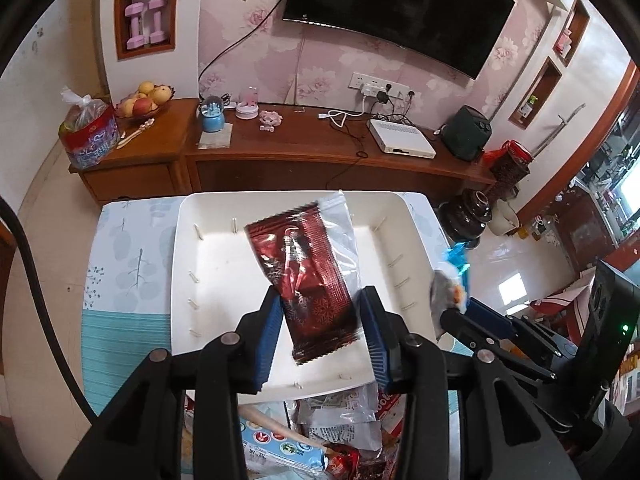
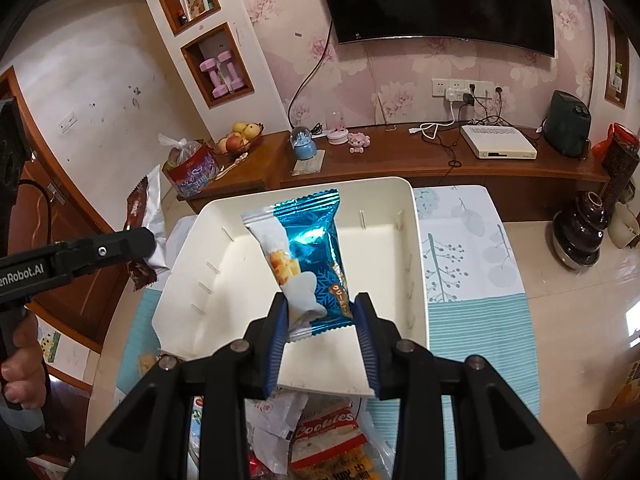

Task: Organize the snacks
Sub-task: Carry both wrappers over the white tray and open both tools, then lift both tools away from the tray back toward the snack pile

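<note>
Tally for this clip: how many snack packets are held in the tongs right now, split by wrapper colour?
Dark red packet, in the left tongs: 1
Blue and white packet, in the right tongs: 1
Total held: 2
Both hang above the white tray, which has no packets in it.

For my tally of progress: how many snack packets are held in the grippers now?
2. The dark red foil packet is in the left gripper, the blue and white foil packet in the right gripper, both above the white plastic tray.

Soft daylight, perhaps from the right; floor glare, fisheye-bent edges, sharp focus.
</note>
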Demonstrator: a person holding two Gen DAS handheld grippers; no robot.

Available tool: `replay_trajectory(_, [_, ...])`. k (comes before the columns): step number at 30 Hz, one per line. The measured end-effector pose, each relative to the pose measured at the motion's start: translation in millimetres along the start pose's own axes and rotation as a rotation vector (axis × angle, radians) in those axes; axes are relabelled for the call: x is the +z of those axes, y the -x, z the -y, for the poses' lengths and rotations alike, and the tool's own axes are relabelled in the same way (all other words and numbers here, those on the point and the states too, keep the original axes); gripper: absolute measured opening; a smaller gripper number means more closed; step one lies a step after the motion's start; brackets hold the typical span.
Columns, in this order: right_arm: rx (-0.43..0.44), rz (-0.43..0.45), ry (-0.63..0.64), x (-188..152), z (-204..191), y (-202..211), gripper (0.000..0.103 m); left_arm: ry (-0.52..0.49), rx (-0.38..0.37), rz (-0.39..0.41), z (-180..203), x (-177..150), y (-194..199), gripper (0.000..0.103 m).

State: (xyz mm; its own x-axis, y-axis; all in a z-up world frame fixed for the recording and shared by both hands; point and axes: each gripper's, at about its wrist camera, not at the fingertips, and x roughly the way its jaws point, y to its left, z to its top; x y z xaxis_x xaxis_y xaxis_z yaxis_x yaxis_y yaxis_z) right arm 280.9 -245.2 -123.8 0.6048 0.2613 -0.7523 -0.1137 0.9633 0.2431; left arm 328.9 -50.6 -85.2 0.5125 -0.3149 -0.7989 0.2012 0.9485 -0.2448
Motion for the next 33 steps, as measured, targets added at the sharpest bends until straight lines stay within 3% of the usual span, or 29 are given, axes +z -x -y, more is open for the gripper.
replay_trajectory(4, [-0.024,-0.003,-0.013,-0.9,-0.1,2.9,0.034,0.0,-0.024,0.006,-3.8,0.6,3.7,0.049])
replay_trajectory(13, [-0.05,-0.019,0.018,-13.1,-13.1,28.7,0.037,0.013,-0.031,0.007,-5.3,-17.0,27.3,0.051])
replay_trajectory(19, [-0.035,-0.034,0.027,-34.7,-11.9,48.0,0.046,0.056,0.012,0.039,-2.7,-43.5,58.1,0.054])
replay_trajectory(33, [0.042,-0.086,0.016,-81.1,9.0,98.8,0.051,0.197,0.165,0.094,13.8,-132.6,129.5,0.058])
